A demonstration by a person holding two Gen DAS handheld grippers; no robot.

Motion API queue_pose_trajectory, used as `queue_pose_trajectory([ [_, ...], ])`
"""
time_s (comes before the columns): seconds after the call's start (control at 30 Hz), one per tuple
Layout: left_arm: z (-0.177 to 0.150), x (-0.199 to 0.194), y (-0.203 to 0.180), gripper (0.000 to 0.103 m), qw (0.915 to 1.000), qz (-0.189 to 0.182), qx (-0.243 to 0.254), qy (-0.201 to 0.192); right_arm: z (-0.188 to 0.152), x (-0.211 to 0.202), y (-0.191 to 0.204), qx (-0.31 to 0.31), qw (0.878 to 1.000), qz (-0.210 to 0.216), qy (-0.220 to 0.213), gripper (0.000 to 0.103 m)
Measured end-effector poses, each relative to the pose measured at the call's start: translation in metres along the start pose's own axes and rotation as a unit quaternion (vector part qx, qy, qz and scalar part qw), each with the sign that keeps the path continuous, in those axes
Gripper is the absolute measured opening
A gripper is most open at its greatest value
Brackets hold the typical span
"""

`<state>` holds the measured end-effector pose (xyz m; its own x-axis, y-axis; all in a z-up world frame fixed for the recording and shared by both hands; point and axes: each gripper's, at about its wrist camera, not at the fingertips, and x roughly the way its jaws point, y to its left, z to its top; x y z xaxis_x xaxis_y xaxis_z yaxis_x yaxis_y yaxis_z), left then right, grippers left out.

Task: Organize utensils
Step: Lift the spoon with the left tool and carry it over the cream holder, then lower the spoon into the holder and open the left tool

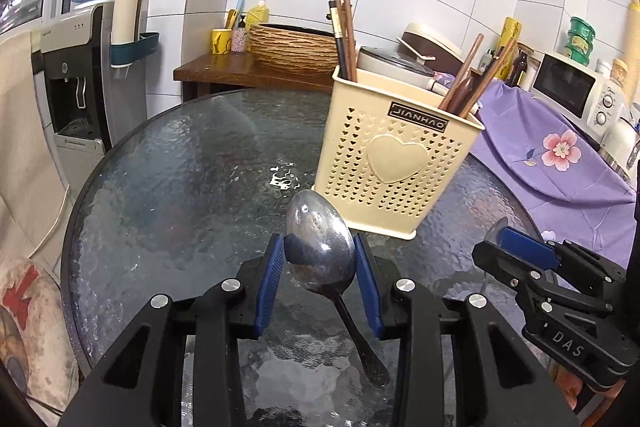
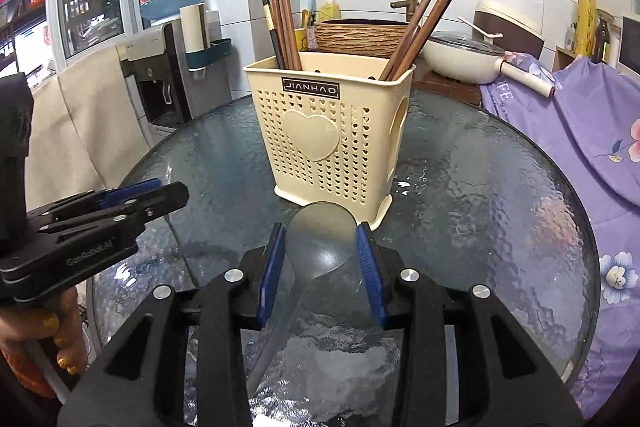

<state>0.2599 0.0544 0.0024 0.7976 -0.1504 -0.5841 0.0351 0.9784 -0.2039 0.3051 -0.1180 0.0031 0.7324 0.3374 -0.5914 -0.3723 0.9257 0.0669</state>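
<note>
My left gripper (image 1: 320, 251) is shut on the bowl of a steel spoon (image 1: 320, 247), held above the glass table with its handle hanging down toward me. My right gripper (image 2: 322, 239) is shut on the bowl of a clear plastic spoon (image 2: 320, 239), also held above the table. A cream plastic utensil holder (image 1: 394, 163) with a heart on its front stands just beyond both grippers; it also shows in the right wrist view (image 2: 328, 131). Dark chopsticks (image 2: 282, 27) stand in its left side and brown wooden utensils (image 2: 424, 15) lean in its right side.
The round textured glass table (image 2: 480, 187) carries only the holder. A purple flowered cloth (image 2: 580, 131) covers furniture on the right. A water dispenser (image 1: 76, 79) stands at the left. A wooden counter with a woven basin (image 1: 292, 47) and a pan is behind.
</note>
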Motion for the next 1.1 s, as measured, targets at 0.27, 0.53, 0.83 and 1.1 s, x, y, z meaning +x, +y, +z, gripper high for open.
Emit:
queue_pose_trajectory([
  [0.27, 0.014, -0.015, -0.007, 0.035, 0.9997, -0.008, 0.013, -0.021, 0.008, -0.017, 0.001, -0.008, 1.0, 0.014, -0.016, 0.037],
  [0.53, 0.073, -0.033, -0.015, 0.035, 0.9952, -0.001, 0.012, -0.098, 0.052, -0.044, 0.005, -0.047, 0.994, -0.017, -0.095, 0.037],
  [0.83, 0.171, -0.03, -0.032, 0.035, 0.9786, 0.046, 0.004, -0.2, 0.155, -0.057, -0.005, -0.057, 0.974, -0.088, -0.2, 0.037],
  [1.1, 0.164, 0.022, -0.04, 0.035, 0.978, 0.074, 0.039, -0.191, 0.185, -0.013, -0.01, -0.061, 0.965, -0.131, -0.221, 0.037],
])
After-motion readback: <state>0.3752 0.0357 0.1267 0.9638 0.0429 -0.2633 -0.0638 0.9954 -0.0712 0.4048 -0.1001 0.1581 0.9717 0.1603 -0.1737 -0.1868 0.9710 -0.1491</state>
